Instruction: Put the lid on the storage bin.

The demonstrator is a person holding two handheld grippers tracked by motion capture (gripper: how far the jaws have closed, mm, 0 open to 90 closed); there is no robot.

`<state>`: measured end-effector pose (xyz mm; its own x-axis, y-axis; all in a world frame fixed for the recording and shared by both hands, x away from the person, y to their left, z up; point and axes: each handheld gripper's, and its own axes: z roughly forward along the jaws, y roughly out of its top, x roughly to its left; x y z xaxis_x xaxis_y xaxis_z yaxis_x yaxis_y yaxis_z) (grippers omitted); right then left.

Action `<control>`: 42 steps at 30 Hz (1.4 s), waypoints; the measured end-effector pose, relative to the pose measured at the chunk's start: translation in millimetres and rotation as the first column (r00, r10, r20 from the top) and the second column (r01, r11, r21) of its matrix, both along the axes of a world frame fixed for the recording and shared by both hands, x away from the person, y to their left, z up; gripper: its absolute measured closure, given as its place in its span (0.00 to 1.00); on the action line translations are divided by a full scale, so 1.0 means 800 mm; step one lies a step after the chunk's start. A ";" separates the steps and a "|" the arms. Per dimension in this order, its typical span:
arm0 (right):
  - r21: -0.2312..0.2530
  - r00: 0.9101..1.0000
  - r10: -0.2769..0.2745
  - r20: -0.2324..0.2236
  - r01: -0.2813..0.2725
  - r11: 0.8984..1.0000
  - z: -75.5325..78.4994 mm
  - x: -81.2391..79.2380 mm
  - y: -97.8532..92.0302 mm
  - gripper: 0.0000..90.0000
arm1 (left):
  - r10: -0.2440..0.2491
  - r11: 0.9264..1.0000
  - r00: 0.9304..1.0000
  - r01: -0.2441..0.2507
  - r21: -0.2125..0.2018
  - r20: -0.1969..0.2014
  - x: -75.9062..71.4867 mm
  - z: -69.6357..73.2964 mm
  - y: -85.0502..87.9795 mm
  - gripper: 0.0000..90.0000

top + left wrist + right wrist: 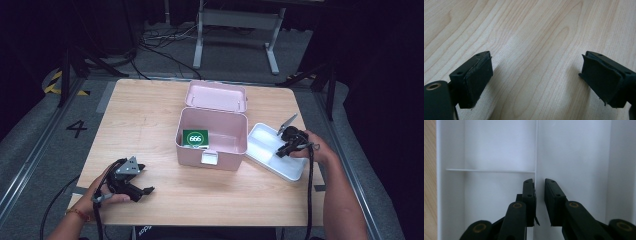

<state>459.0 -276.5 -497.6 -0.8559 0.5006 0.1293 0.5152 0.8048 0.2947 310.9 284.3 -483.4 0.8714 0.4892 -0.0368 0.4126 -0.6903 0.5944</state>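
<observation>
Resting on bare table [150,110] near its front-left edge, left gripper [143,189] — jaws wide, empty. One pink box [212,137], lid up, one green card [195,138] inside. One white tray [270,150] beside it — right gripper [539,195] nearly closed astride its divider.

table [150,105]: pale wood grain, matt | tray [574,150]: smooth white plastic

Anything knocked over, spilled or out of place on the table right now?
Nothing spilled or damaged. The white tray sits askew beside the open pink box, one corner past the table edge. The right gripper straddles its divider; the left gripper is open over bare wood.
</observation>
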 end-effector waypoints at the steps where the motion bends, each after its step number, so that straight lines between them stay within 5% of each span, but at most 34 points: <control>1: 0.000 1.000 0.000 0.000 0.000 1.000 0.000 0.000 0.000 0.88 | 0.000 1.000 1.000 0.000 0.000 0.000 0.000 0.000 0.000 0.12; 3: -0.003 0.999 -0.002 -0.036 0.002 1.000 0.000 0.007 0.001 0.88 | 0.000 1.000 1.000 0.000 0.000 0.000 0.000 0.000 0.000 0.12; 12: -0.097 0.996 0.076 -0.044 -0.080 0.992 0.004 0.009 0.021 0.97 | 0.000 1.000 1.000 0.000 0.000 0.000 0.000 0.000 0.000 0.12; 16: -0.084 0.996 0.083 0.013 -0.082 0.993 0.004 0.006 0.019 1.00 | 0.000 1.000 1.000 0.000 0.000 0.000 0.000 0.000 0.000 0.12; 23: -0.090 0.995 0.082 0.049 -0.078 0.993 0.007 0.004 0.014 1.00 | 0.000 1.000 1.000 0.000 0.000 0.000 0.000 0.000 0.000 0.12; 27: -0.073 0.989 0.088 0.119 -0.080 0.994 0.017 0.001 0.008 1.00 | -0.001 1.000 1.000 0.001 -0.001 0.000 0.000 0.000 0.000 0.12; 35: -0.095 0.983 0.117 0.140 -0.104 0.990 0.045 -0.005 0.002 1.00 | -0.001 1.000 1.000 0.001 0.000 0.000 0.000 0.000 0.000 0.12; 42: -0.081 0.977 0.101 0.190 -0.087 0.993 0.093 -0.011 -0.018 1.00 | -0.001 1.000 1.000 0.001 -0.001 0.000 0.000 0.000 0.000 0.12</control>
